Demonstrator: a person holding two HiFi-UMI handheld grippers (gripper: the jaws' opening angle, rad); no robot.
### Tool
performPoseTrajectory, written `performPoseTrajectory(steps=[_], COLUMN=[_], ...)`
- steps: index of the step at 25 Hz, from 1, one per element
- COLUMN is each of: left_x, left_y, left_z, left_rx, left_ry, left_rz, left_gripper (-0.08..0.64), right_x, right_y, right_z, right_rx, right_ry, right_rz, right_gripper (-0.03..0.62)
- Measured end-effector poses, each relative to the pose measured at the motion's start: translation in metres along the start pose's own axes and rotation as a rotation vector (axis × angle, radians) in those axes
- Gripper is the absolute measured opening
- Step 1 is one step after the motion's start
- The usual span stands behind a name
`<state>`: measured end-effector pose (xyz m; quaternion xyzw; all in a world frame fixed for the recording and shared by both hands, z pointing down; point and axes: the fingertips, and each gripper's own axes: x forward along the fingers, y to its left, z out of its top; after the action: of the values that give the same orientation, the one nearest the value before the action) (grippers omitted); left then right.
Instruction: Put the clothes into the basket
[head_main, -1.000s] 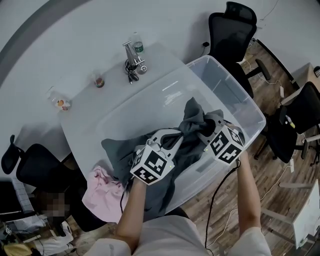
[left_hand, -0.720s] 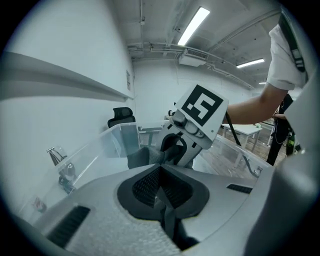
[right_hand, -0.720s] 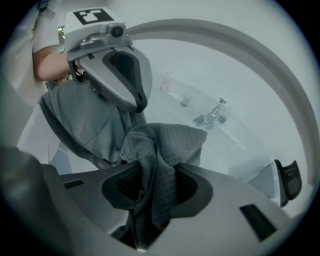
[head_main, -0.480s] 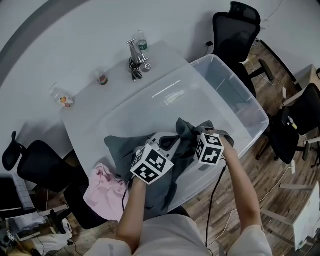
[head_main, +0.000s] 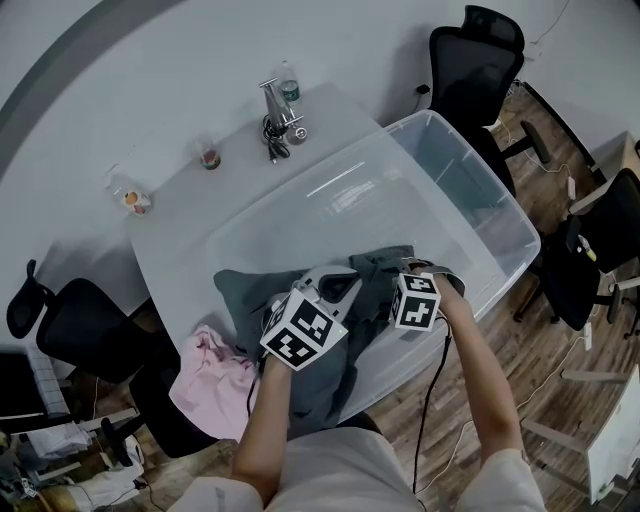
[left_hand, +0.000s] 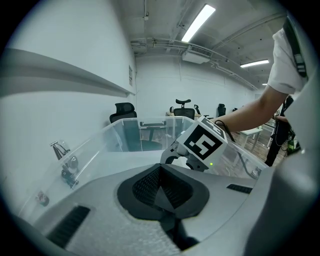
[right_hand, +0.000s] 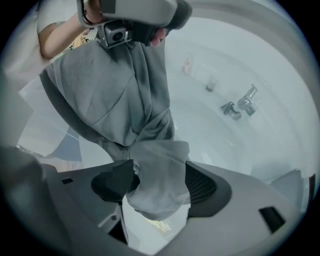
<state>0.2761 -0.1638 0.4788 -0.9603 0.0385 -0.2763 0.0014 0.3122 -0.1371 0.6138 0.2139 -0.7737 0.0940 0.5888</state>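
Right claw (head_main: 402, 268) dropped into basket (head_main: 503, 213), jaws just opening, grey garment (head_main: 250, 296) slack between them; left claw (head_main: 343, 287) pinching it. Release likely underway.

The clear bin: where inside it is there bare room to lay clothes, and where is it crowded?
Bare: the far half of the bin floor, between the grey garment and the far walls. Also the tabletop strip between the bin's left wall and the small items. Crowded: the bin's near end under the grey garment, and the table edge holding the pink cloth.
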Motion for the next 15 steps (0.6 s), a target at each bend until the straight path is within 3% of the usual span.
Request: performPoseTrajectory(steps=[4, 7, 11, 15], left_x=[-0.007, -0.012, -0.020, -0.034], left_y=[0.000, 0.000, -0.002, -0.003], left_z=[0.002, 0.006, 0.012, 0.030], left_rx=[0.005, 0.014, 0.036, 0.023], left_ry=[-0.009, -0.026, -0.070, -0.178], left_rz=[0.004, 0.002, 0.007, -0.007], left_gripper=[0.000, 0.000, 0.000, 0.000], right_x=[-0.014, -0.034, -0.072, -0.114], right_y=[-0.007, -0.015, -0.022, -0.024], right_z=[0.007, 0.017, 0.040, 0.067], right_rx=[0.008, 0.014, 0.051, 0.102], right_ry=[-0.046, -0.096, -0.245, -0.403], right_rz=[-0.044, -0.106, -0.193, -0.260], right_gripper=[0.372, 0.377, 0.376, 0.361])
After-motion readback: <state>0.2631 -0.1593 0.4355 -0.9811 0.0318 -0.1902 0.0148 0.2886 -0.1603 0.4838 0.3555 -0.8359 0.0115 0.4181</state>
